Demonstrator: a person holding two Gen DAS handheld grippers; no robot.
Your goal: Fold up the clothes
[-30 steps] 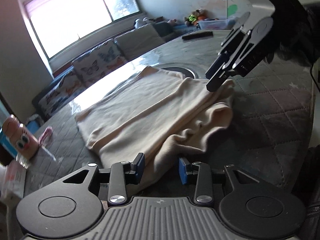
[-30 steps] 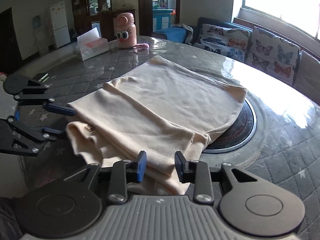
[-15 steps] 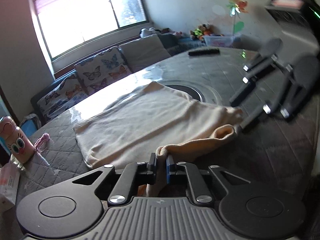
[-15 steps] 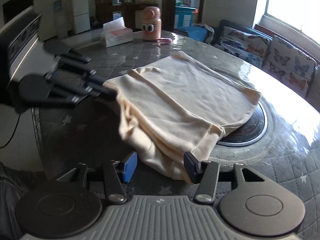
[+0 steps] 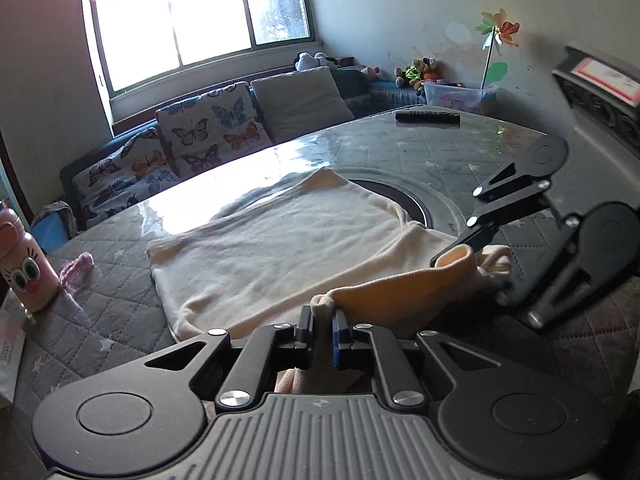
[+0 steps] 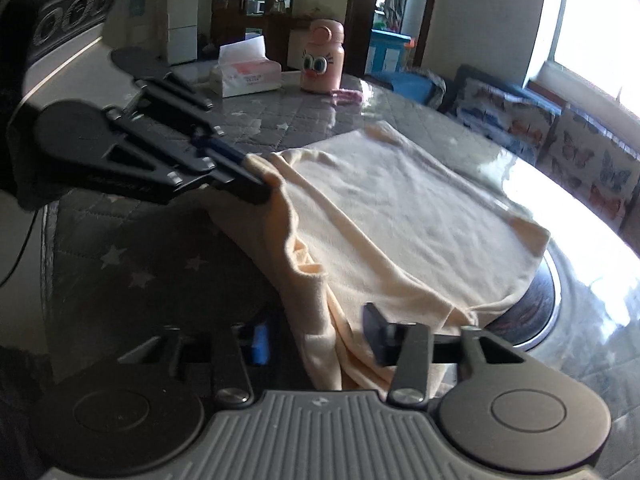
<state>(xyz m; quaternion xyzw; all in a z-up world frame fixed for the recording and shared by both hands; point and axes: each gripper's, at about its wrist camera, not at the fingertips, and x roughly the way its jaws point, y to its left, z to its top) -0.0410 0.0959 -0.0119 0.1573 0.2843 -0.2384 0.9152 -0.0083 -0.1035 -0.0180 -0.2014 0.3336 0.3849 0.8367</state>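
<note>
A cream garment (image 5: 280, 248) lies folded on the round grey quilted table (image 5: 420, 152). My left gripper (image 5: 322, 330) is shut on the garment's near edge and lifts it off the table. It also shows in the right wrist view (image 6: 256, 184), pinching a corner of the cloth (image 6: 380, 208). My right gripper (image 6: 316, 334) is open, its fingers wide apart either side of the hanging cloth edge. In the left wrist view the right gripper (image 5: 472, 268) straddles the raised fold at the right.
A pink cartoon bottle (image 6: 322, 62) and a tissue box (image 6: 248, 74) stand at the table's far side. A pink hair tie (image 5: 76, 266) lies near the bottle. A remote (image 5: 428, 116) lies at the far edge. A butterfly-cushion sofa (image 5: 200, 136) is behind the table.
My left gripper closed on the garment's edge and lifted it. My right gripper opened wider and sits around the other end of the raised fold.
</note>
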